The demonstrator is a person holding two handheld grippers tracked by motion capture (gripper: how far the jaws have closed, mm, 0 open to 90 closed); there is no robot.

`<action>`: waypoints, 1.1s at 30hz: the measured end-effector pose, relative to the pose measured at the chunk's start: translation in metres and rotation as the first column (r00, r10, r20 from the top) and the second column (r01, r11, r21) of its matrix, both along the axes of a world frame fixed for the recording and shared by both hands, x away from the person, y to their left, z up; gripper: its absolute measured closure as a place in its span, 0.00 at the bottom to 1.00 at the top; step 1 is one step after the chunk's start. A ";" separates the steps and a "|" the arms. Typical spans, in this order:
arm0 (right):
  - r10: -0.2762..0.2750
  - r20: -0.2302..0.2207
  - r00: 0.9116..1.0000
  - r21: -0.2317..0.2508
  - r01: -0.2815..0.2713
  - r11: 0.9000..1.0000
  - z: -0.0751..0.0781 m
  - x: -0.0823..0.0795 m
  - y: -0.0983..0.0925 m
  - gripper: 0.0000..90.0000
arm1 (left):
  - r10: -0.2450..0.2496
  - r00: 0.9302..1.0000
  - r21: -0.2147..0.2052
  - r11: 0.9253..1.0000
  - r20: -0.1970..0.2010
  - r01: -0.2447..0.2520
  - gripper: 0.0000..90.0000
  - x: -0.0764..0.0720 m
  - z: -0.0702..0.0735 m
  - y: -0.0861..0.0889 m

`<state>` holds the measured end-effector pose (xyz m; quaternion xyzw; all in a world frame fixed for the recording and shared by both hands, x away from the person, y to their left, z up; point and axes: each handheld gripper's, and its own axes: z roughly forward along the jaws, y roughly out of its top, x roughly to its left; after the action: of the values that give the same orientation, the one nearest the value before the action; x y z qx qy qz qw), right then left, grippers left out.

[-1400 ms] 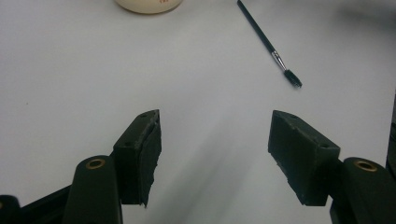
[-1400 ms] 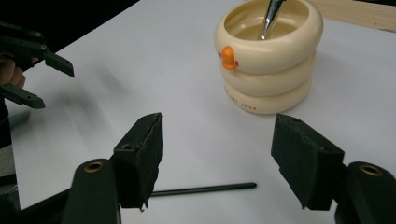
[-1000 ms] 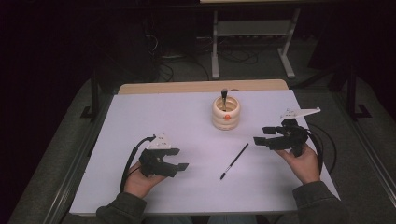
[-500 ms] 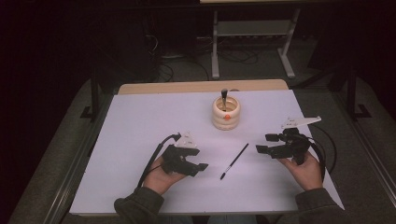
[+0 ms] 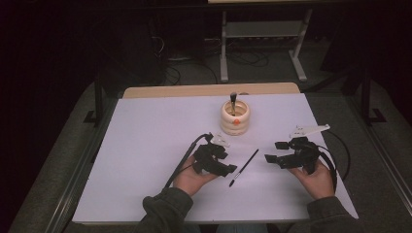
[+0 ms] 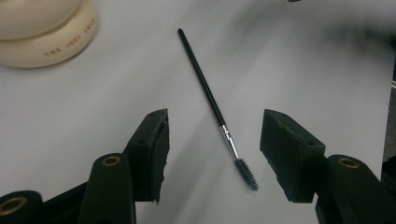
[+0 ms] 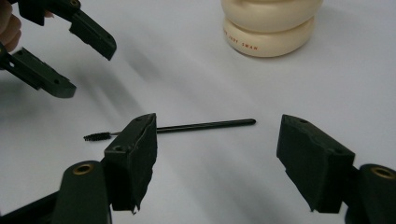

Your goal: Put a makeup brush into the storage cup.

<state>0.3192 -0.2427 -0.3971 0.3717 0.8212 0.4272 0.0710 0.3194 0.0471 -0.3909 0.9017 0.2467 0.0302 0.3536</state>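
white table (image 5: 145, 145), dark room behind. brush (image 5: 244, 167) lies flat in front of the holder (image 5: 235, 118), its long axis diagonal – bristles toward the person. left hand-held gripper (image 5: 228, 169) is nearer, just beside the bristle end; its jaws, part open, have just been closing, nothing pinched. right hand-held gripper (image 5: 275, 153) – open, empty.

Looks like a lab/recording setup: dark room, white-covered surface (image 5: 145, 145), floor cables (image 5: 243, 58), metal stand (image 5: 262, 43) behind.

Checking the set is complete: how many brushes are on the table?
2. One brush lies flat on the table between the two grippers, bristles toward the person. The other stands in the cream holder behind it. The holder could hide more.
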 end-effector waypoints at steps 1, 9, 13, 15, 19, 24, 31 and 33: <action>-0.002 -0.001 1.000 0.000 0.002 1.000 0.000 0.000 -0.001 0.31 | -0.008 1.000 0.014 1.000 -0.005 0.008 0.50 0.001 0.000 -0.002; -0.008 0.001 1.000 0.000 0.008 1.000 -0.002 -0.002 -0.004 0.32 | 0.009 0.999 0.051 0.999 -0.035 -0.007 0.55 0.008 -0.009 -0.021; -0.010 0.000 1.000 -0.007 0.010 1.000 -0.002 -0.002 -0.004 0.32 | 0.013 0.999 0.091 0.996 -0.053 -0.008 0.59 0.009 -0.014 -0.033; -0.011 0.004 1.000 -0.009 0.011 1.000 -0.002 -0.003 -0.003 0.32 | 0.008 0.998 0.107 0.994 -0.066 -0.001 0.61 0.009 -0.017 -0.038; -0.011 0.008 1.000 -0.010 0.011 1.000 -0.002 -0.003 -0.003 0.32 | 0.030 0.996 0.125 0.992 -0.082 -0.019 0.66 0.009 -0.023 -0.046; -0.009 0.009 1.000 -0.012 0.009 1.000 -0.002 -0.003 -0.003 0.32 | 0.041 0.994 0.143 0.989 -0.096 -0.027 0.69 0.010 -0.029 -0.053; -0.013 0.012 1.000 -0.011 0.013 1.000 -0.002 -0.003 -0.004 0.32 | 0.075 0.996 0.200 0.978 -0.052 -0.063 0.78 0.006 -0.034 -0.061; -0.015 0.011 1.000 -0.008 0.015 1.000 -0.002 -0.003 -0.005 0.32 | 0.075 0.997 0.231 0.971 -0.029 -0.066 0.81 0.002 -0.036 -0.065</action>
<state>0.3159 -0.2473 -0.3989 0.3753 0.8196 0.4255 0.0799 0.3210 -0.0178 -0.4265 0.9276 0.2802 0.0542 0.2411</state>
